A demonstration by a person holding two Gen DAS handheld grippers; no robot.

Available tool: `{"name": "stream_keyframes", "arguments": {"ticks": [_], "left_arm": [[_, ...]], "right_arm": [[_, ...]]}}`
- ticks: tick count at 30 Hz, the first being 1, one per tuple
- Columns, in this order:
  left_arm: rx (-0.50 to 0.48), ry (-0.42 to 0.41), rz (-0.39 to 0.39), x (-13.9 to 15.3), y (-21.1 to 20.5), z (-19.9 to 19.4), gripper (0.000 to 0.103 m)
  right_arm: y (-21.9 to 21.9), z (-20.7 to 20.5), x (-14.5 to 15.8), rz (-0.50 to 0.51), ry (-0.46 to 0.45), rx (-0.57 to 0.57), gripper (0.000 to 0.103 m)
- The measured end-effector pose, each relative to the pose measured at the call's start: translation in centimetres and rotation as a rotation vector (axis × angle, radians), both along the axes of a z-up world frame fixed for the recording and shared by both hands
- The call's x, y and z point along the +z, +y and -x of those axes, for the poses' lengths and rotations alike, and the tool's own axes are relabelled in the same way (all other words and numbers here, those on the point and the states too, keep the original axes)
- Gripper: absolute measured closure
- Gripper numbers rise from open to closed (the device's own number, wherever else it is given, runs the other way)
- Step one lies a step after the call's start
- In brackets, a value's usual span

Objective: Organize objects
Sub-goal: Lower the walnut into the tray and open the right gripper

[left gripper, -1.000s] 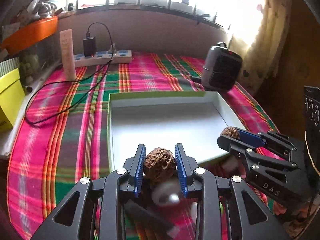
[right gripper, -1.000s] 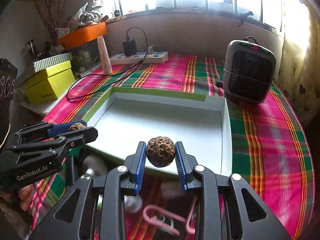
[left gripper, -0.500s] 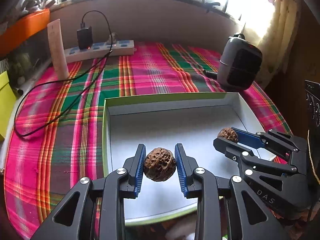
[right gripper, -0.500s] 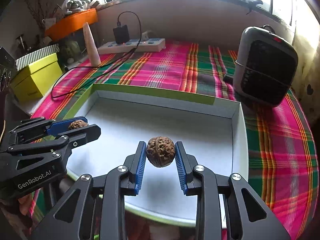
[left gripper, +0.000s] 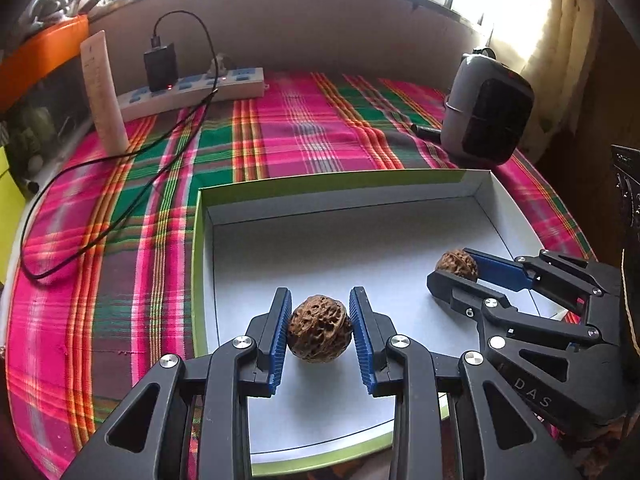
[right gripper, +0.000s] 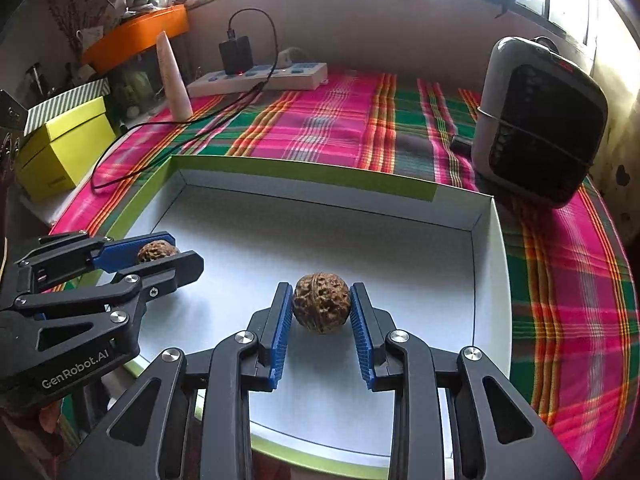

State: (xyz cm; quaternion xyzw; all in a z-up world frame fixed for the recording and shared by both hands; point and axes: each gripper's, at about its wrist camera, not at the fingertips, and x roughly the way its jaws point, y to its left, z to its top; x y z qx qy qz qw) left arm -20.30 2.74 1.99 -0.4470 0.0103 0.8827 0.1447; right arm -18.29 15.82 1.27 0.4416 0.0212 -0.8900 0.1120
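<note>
My left gripper (left gripper: 319, 322) is shut on a brown wrinkled walnut (left gripper: 319, 333) and holds it over the near left part of a shallow white box with a green rim (left gripper: 336, 178). My right gripper (right gripper: 321, 310) is shut on a second walnut (right gripper: 321, 302) over the box's near middle (right gripper: 304, 174). Each gripper shows in the other's view: the right one (left gripper: 456, 270) with its walnut (left gripper: 457, 265), the left one (right gripper: 168, 252) with its walnut (right gripper: 157, 251). The box floor under both is bare.
The box lies on a pink and green plaid cloth (left gripper: 296, 132). A grey heater (right gripper: 536, 124) stands at the back right. A power strip with a charger and black cable (left gripper: 188, 90) and a pale tube (left gripper: 103, 92) stand at the back left. A yellow box (right gripper: 60, 148) sits far left.
Both grippers have moved forward from the near table edge to over the inside of the box, each still holding its walnut.
</note>
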Motion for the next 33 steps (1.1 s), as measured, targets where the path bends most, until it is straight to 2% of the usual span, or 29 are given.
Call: {"name": "stream_keyframes", "arguments": {"ticks": [11, 17, 18, 21, 33], "left_arm": [[-0.006, 0.004, 0.015, 0.0, 0.2, -0.1, 0.073], [0.01, 0.006, -0.005, 0.2, -0.1, -0.4, 0.066], [0.014, 0.008, -0.007, 0.3, -0.2, -0.5, 0.065], [0.019, 0.016, -0.025, 0.6, -0.6, -0.9, 0.063], [0.025, 0.036, -0.045, 1.9, -1.5, -3.0, 0.06]], "right_arm": [[-0.2, -0.2, 0.0, 0.005, -0.001, -0.005, 0.073], [-0.3, -0.4, 0.0, 0.002, 0.005, -0.007, 0.072], [-0.3, -0.4, 0.1, 0.003, 0.007, -0.008, 0.07], [-0.2, -0.7, 0.4, 0.013, 0.021, -0.012, 0.051], [0.0, -2.6, 1.5, 0.025, 0.052, -0.041, 0.051]]}}
